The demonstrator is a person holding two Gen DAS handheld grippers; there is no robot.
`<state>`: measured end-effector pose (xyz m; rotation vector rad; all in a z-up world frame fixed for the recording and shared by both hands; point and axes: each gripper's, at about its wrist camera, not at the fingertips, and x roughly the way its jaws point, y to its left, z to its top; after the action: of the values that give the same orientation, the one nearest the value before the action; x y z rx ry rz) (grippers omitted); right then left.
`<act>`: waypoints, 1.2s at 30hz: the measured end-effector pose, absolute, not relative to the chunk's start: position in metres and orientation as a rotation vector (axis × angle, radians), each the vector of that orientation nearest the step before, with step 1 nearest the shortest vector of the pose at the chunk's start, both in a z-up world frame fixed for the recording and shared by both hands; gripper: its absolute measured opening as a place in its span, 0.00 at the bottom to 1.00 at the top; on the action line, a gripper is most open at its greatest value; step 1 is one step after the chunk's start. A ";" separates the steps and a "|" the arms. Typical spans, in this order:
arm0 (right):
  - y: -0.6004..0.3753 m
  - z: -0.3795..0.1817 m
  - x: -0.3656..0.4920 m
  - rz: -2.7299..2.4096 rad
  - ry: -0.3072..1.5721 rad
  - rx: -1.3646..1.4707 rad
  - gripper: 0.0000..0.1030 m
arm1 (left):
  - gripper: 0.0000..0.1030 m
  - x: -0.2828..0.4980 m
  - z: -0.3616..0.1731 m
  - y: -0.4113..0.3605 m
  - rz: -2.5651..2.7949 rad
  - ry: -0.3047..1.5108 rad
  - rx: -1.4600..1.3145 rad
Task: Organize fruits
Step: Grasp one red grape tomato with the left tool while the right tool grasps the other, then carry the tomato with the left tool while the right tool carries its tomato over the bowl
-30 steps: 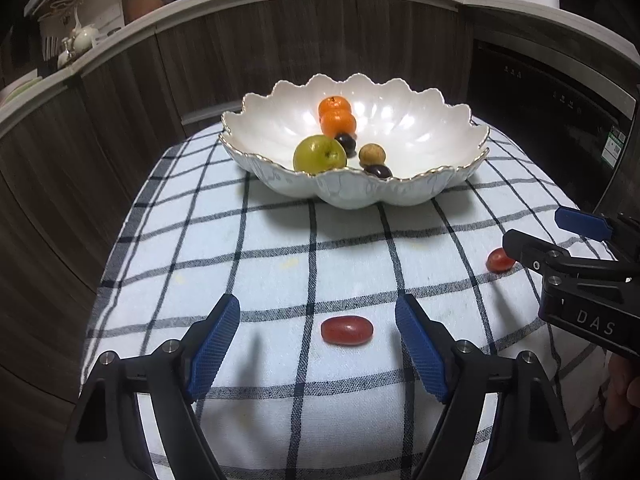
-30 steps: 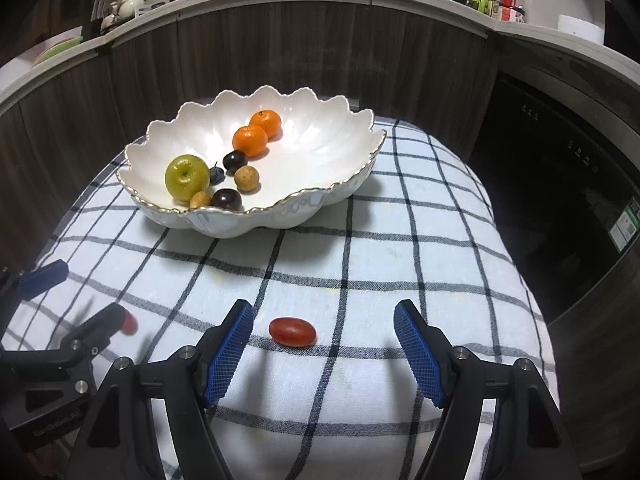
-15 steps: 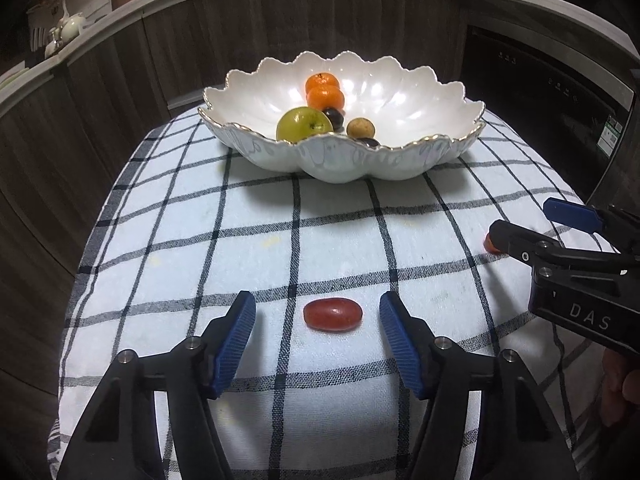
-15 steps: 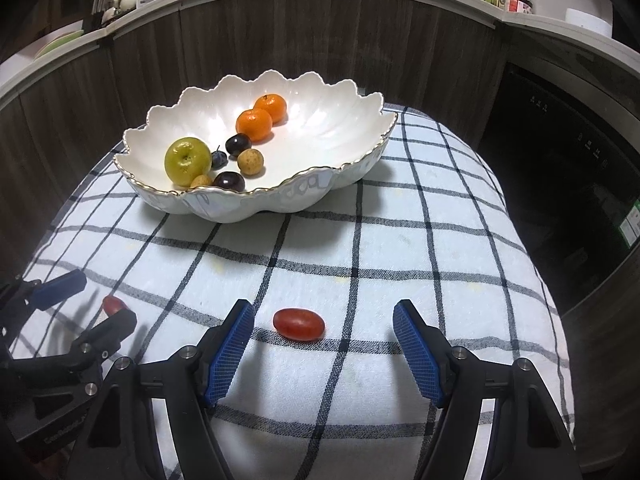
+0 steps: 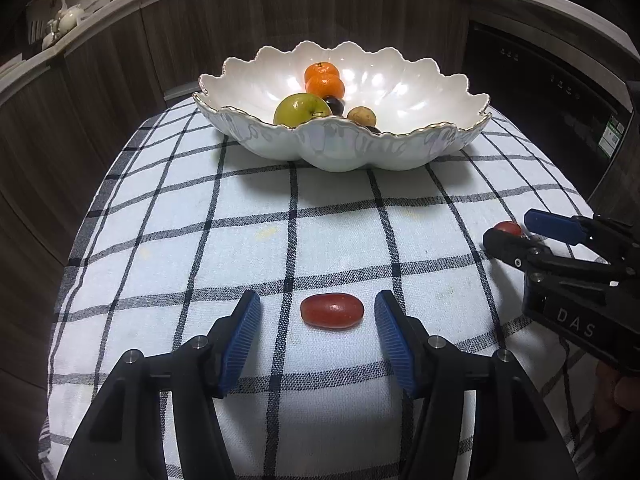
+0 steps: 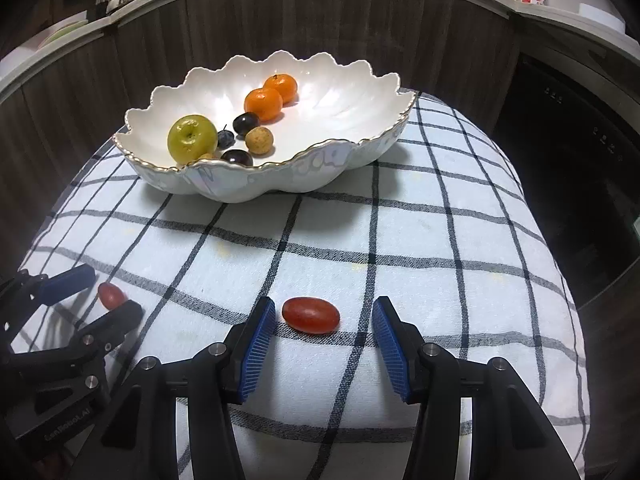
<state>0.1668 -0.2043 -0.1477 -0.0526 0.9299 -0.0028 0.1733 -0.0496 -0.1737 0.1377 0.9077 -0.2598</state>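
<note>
We've got most of the fruit in the white bowl [image 5: 344, 148] already, and now both claws are closing, left claw [image 5: 316, 332] and right claw [image 6: 322, 338], each around a red tomato on the checked tabletop, neither pinched yet.

Open checked cloth [image 5: 328, 240] before bowl [image 5: 344, 152]; cabinets [image 5: 280, 20] close behind bowl.
</note>
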 end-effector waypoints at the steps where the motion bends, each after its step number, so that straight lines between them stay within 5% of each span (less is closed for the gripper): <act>1: -0.204 -0.148 0.167 0.000 0.932 -0.053 0.50 | 0.57 0.173 -0.174 -0.049 -0.262 0.907 0.135; 5: -0.202 -0.151 0.168 0.014 0.942 -0.055 0.39 | 0.54 0.174 -0.174 -0.049 -0.270 0.907 0.125; 14: -0.199 -0.151 0.167 0.033 0.935 -0.064 0.30 | 0.46 0.173 -0.173 -0.051 -0.289 0.904 0.126; 21: -0.202 -0.151 0.167 0.039 0.937 -0.043 0.30 | 0.30 0.172 -0.172 -0.054 -0.304 0.905 0.128; 36: -0.202 -0.140 0.163 0.040 0.911 -0.040 0.30 | 0.29 0.169 -0.163 -0.050 -0.294 0.886 0.126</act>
<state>0.1634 -0.2017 -0.1403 -0.0400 0.9105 0.0399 0.1685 -0.0500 -0.1628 0.1261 0.8860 -0.2938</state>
